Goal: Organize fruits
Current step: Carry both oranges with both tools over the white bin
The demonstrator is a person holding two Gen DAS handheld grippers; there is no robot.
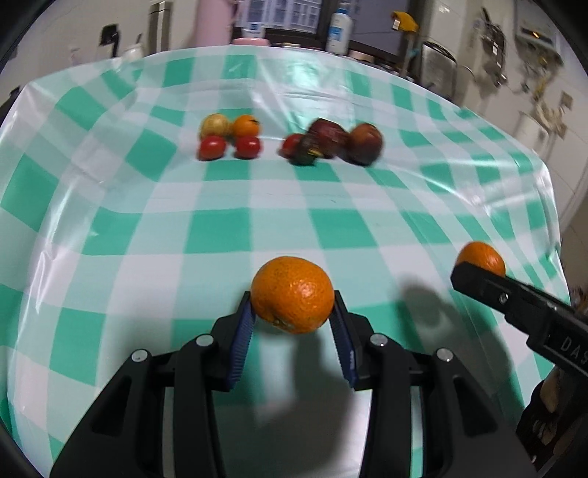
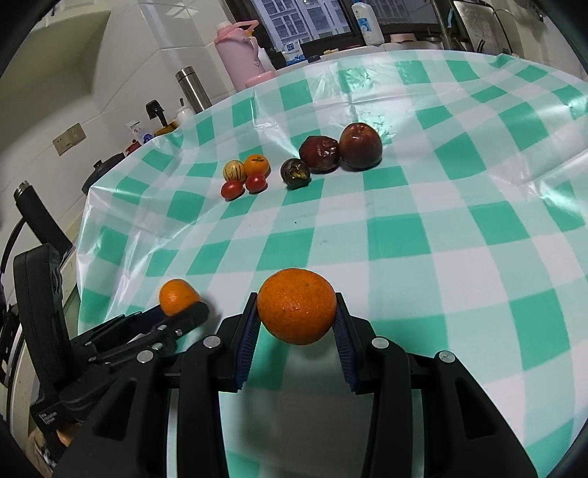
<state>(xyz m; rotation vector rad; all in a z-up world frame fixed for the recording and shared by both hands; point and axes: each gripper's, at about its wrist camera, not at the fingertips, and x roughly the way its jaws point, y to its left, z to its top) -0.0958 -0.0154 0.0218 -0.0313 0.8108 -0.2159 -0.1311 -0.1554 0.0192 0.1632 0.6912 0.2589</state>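
My left gripper (image 1: 293, 310) is shut on an orange (image 1: 293, 294) and holds it above the checked tablecloth (image 1: 220, 235). My right gripper (image 2: 296, 316) is shut on a second orange (image 2: 297, 306). Each gripper shows in the other's view, the right one at the right (image 1: 481, 263), the left one at the lower left (image 2: 179, 298). Farther back lie a small group: a yellow striped fruit (image 2: 234, 170), a small orange (image 2: 257, 164) and two red tomatoes (image 2: 244, 186). To its right lie a dark mangosteen (image 2: 295, 173), a wrinkled dark red fruit (image 2: 319, 153) and a red apple (image 2: 360, 145).
The table's far edge meets a counter with a pink jug (image 2: 237, 51), a steel flask (image 2: 193, 90) and a white bottle (image 2: 366, 22). The table's left edge (image 2: 82, 228) drops off beside my left gripper. A third tomato (image 1: 292, 144) sits by the mangosteen.
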